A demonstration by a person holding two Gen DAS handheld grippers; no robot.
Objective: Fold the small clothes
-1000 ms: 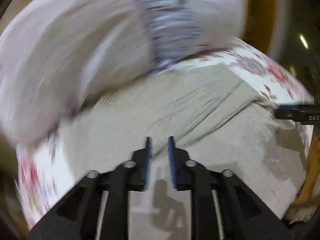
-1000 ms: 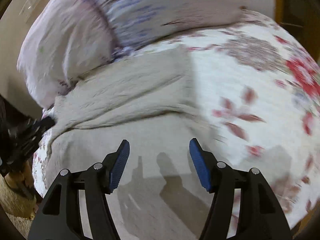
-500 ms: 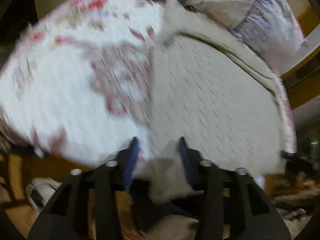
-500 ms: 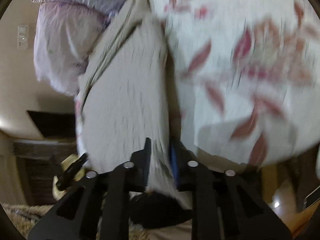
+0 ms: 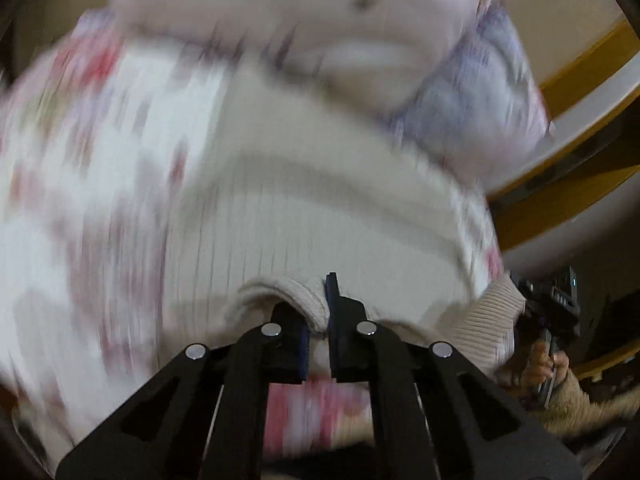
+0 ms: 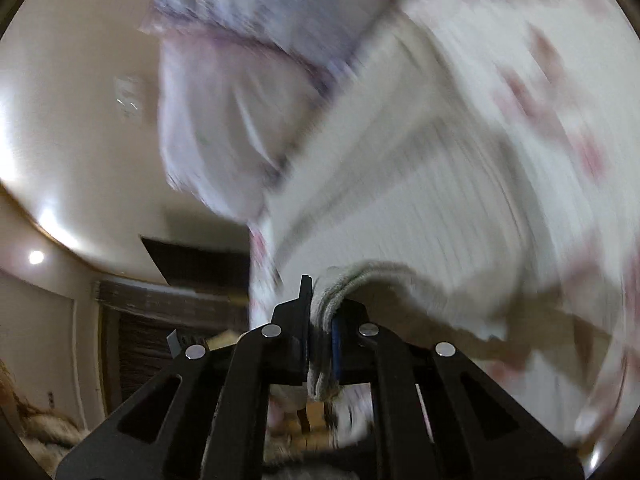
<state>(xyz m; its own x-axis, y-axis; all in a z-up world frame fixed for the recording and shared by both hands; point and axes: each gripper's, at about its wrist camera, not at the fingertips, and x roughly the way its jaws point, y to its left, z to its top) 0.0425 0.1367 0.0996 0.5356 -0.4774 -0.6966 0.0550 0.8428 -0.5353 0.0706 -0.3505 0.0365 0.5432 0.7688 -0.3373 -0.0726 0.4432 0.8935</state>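
Observation:
A beige ribbed knit garment [image 5: 304,216] lies on a bed with a floral sheet [image 5: 80,184]. My left gripper [image 5: 318,320] is shut on the garment's near ribbed hem, which bunches between the blue pads. My right gripper [image 6: 320,320] is shut on the other near corner of the same garment [image 6: 420,232], with folded layers pinched between its pads. The right gripper also shows in the left wrist view [image 5: 548,304] at the far right, holding the hem. Both views are motion-blurred.
A pale lilac pillow [image 5: 312,28] with a patterned frill lies at the head of the bed, past the garment; it also shows in the right wrist view [image 6: 232,120]. A wooden bed frame [image 5: 580,80] runs at the right. A cream wall [image 6: 80,100] stands at the left.
Both grippers dropped to the garment's near edge and shut on it. They now hold the hem lifted, and the views tilt up toward the pillow.

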